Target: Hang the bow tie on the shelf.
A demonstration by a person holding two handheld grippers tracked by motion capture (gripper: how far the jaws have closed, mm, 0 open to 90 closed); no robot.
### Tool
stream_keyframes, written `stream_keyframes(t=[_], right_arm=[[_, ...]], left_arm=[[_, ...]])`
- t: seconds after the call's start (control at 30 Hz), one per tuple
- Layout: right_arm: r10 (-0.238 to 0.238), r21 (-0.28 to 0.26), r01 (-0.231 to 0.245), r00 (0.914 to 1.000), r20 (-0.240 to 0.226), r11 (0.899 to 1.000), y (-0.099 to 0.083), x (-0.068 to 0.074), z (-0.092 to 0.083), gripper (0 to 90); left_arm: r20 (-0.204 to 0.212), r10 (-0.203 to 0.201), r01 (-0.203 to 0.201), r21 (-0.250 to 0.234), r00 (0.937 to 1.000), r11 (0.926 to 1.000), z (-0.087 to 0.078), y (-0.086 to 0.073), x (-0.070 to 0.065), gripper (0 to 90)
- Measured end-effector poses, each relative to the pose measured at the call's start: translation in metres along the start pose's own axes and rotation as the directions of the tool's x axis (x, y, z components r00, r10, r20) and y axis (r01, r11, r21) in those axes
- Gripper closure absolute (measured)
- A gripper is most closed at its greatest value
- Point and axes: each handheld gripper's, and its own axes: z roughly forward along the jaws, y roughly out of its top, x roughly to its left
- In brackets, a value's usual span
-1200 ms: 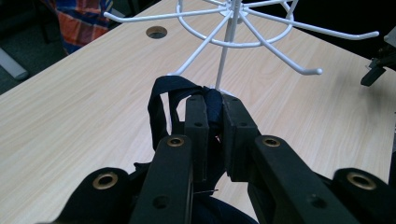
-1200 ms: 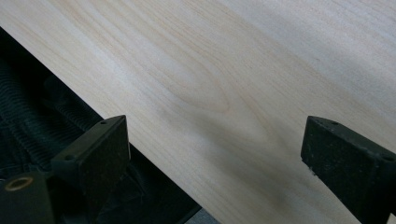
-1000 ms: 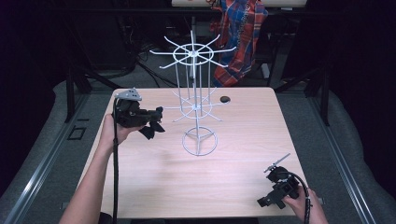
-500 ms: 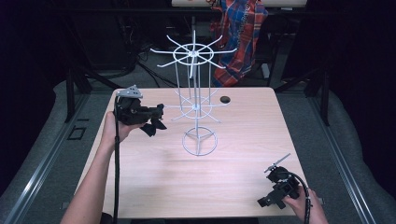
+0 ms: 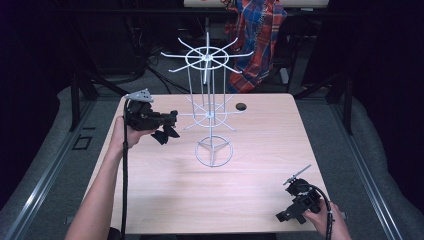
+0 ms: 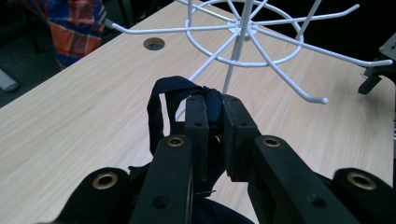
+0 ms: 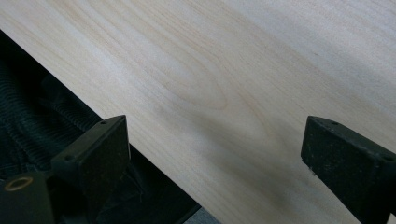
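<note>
One wooden table [image 5: 165, 200]. One white wire rack [image 5: 210, 116] on it, with two tiers of spokes and a ring base. One round cable hole [image 5: 241, 106] in the tabletop beyond the rack. Two hand-held grippers. One dark blue cloth strap [image 6: 164, 100]. One plaid garment [image 5: 257, 40] hanging behind the table.

Left gripper [image 5: 167, 131]: raised above the table's left side, jaws pointed toward the rack. Clamped on the strap; pads pressed nearly together with the fabric pinched between them, seen plainly in the left gripper view [image 6: 215, 135].

Strap: between the jaw tips, one loop standing up just ahead and to the left of them in the left gripper view, the remainder bunched below the jaws close to the gripper body. Off the table. Not touching the rack.

Rack relative to left gripper: directly ahead of the jaws, near, lower-tier hooks [image 6: 322, 100] just past the strap's loop and apart from it. Cable hole farther ahead and left.

Right gripper [image 5: 289, 217]: well apart from the left, at the near right edge of the table. Jaws spread wide in the right gripper view [image 7: 215, 154], bare wood between them, nothing gripped.
</note>
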Motion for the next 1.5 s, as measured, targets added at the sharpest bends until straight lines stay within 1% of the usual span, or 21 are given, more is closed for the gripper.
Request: stream_keyframes(t=[0.03,0.1,0.17,0.2,0.23,0.33,0.37,0.4,0.53,0.57,0.63,0.73,0.83,0.9,1.03,1.13,1.17,1.33,1.5], right_arm=[[0.006,-0.007,-0.006,1.0,-0.006,1.0,0.0,0.0,0.001,7.5],[0.007,-0.01,-0.007,1.0,-0.004,1.0,0.0,0.001,0.001,7.5],[0.008,-0.012,-0.008,1.0,-0.004,1.0,0.0,0.001,0.001,7.5],[0.007,0.0,-0.007,1.0,0.003,1.0,0.0,0.001,0.0,7.5],[0.008,0.004,-0.008,1.0,0.001,1.0,0.0,0.001,0.0,7.5],[0.009,0.003,-0.009,1.0,-0.002,1.0,-0.001,0.0,0.0,7.5],[0.006,0.01,-0.006,1.0,0.004,1.0,0.0,0.0,-0.001,7.5],[0.01,0.005,-0.01,0.9999,-0.003,1.0,0.0,0.0,0.0,7.5],[0.011,0.004,-0.011,0.9999,-0.003,1.0,-0.001,0.0,0.0,7.5],[0.022,-0.009,-0.022,0.9997,-0.014,1.0,-0.001,0.001,0.001,7.5],[0.013,-0.003,-0.013,0.9998,-0.013,1.0,-0.001,0.0,0.0,7.5],[0.013,0.0,-0.013,0.9999,-0.006,1.0,-0.001,0.001,0.0,7.5],[0.0,0.017,0.0,1.0,0.001,1.0,0.0,0.0,-0.001,7.5],[0.003,0.013,-0.003,1.0,-0.001,1.0,0.0,0.0,-0.001,7.5],[0.004,0.012,-0.004,1.0,-0.001,1.0,0.0,0.001,-0.001,7.5],[0.0,0.015,0.0,1.0,0.005,1.0,0.0,0.0,-0.001,7.5],[0.005,0.008,-0.005,1.0,0.0,1.0,0.0,0.001,-0.001,7.5],[0.004,0.01,-0.004,1.0,0.0,1.0,-0.001,0.001,-0.001,7.5],[0.002,0.016,-0.002,1.0,0.003,1.0,0.0,0.0,-0.001,7.6]], left_arm=[[0.005,0.003,-0.003,0.004,1.0,1.0,0.001,0.0,0.0,82.3],[0.009,0.012,-0.012,0.01,0.9999,0.9999,0.003,0.001,-0.002,82.3],[0.015,0.012,-0.013,0.017,0.9998,0.9998,0.006,0.001,-0.003,82.3],[0.017,0.014,-0.014,0.02,0.9998,0.9997,0.008,0.001,-0.003,82.3],[0.02,0.013,-0.014,0.023,0.9997,0.9996,0.009,0.001,-0.004,82.2],[0.024,0.018,-0.019,0.036,0.9995,0.9992,0.014,0.001,-0.005,82.2],[0.023,0.022,-0.022,0.039,0.9995,0.999,0.015,0.002,-0.005,82.2],[0.023,0.025,-0.026,0.04,0.9994,0.9989,0.017,0.002,-0.006,82.2],[0.028,0.037,-0.038,0.053,0.9989,0.9978,0.023,0.003,-0.009,82.2],[0.027,0.04,-0.042,0.053,0.9988,0.9977,0.024,0.003,-0.01,82.2],[0.03,0.042,-0.044,0.061,0.9987,0.9971,0.026,0.003,-0.01,82.2],[0.031,0.05,-0.052,0.067,0.9983,0.9964,0.03,0.002,-0.013,82.2],[0.029,0.062,-0.064,0.077,0.9976,0.995,0.035,0.002,-0.015,82.2],[0.026,0.063,-0.065,0.077,0.9976,0.9949,0.038,0.002,-0.017,82.2],[0.015,0.081,-0.082,0.093,0.9966,0.9923,0.042,0.002,-0.02,82.2],[0.003,0.089,-0.089,0.089,0.996,0.9921,0.044,0.002,-0.022,82.1],[0.001,0.092,-0.092,0.087,0.9957,0.9919,0.045,0.002,-0.023,82.1],[-0.004,0.101,-0.1,0.074,0.9949,0.9922,0.047,0.002,-0.025,82.0],[-0.005,0.118,-0.117,0.077,0.993,0.9901,0.051,0.001,-0.028,82.0]])
